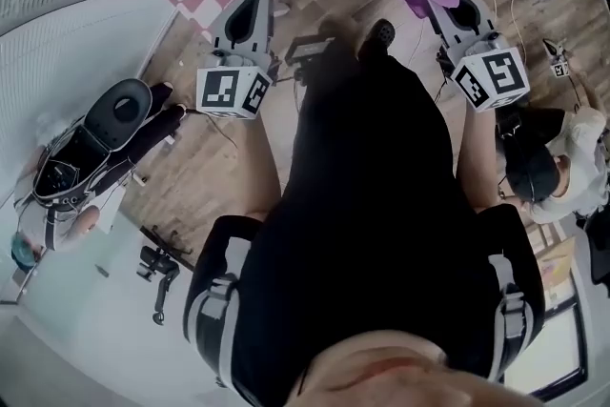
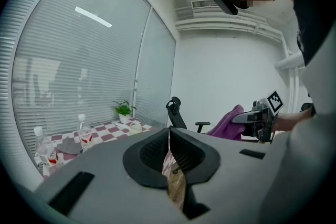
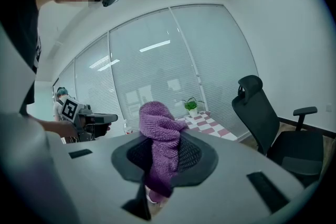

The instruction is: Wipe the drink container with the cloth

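Drink container (image 2: 83, 132): clear bottle standing upright on the checkered bench (image 2: 113, 127), ahead and to the left of both tools. Left tongs (image 2: 169, 145): pressed together, empty, nearer to the bench. Right tongs (image 3: 159, 162): pinching the purple cloth (image 3: 160, 136), farther from the bench; reaching the bottle probably needs leftward travel.

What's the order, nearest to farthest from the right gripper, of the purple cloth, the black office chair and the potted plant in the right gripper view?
1. The purple cloth: clamped in the right gripper, dead centre.
2. The black office chair: off to the right, on the floor.
3. The potted plant: farthest, on the checkered table, centre background.
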`<state>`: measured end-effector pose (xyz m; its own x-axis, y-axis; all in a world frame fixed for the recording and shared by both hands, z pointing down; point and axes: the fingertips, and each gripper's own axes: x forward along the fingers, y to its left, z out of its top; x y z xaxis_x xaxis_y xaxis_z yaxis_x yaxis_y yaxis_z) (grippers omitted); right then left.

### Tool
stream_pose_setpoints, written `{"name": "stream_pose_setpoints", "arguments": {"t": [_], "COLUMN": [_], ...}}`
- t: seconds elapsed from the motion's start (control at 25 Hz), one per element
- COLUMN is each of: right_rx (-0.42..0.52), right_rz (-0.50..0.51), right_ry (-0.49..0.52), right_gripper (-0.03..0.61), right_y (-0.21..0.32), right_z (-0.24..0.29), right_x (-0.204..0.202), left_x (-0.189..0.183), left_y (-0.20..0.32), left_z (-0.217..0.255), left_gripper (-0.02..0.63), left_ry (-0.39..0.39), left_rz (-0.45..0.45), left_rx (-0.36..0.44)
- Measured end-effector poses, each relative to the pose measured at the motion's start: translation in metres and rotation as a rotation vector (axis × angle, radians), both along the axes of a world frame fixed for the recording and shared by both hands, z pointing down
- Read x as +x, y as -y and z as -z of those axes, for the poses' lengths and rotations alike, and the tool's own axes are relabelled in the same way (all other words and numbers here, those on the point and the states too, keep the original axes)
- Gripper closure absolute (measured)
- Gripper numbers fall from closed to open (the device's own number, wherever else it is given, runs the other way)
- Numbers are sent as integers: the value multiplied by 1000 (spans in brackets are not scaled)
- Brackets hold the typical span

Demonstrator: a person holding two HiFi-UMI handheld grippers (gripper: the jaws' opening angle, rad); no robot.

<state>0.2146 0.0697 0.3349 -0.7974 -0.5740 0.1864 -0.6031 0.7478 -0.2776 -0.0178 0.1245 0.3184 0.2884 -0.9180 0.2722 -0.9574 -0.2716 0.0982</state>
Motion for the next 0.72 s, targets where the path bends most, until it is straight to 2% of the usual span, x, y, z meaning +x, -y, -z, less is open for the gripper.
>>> {"name": "stream_pose_setpoints", "arguments": {"t": [0.2,0.36,0.72], "right_rx": [-7,5,22], "right_rz": [25,34,-16], "right_ry": [18,13,-20], "right_gripper": [492,492,491], "right_y": [0,3,51], "right_z": [8,16,23], "right_x": [-3,-10,-55], "left_x": [-6,-12,-57], "left_y": [-2,8,82], "left_z": [7,10,1], "left_gripper": [578,578,578], "left_ry": [4,7,-1], "left_rz": [40,34,-38], "left_rx": [-13,-19,-18]}}
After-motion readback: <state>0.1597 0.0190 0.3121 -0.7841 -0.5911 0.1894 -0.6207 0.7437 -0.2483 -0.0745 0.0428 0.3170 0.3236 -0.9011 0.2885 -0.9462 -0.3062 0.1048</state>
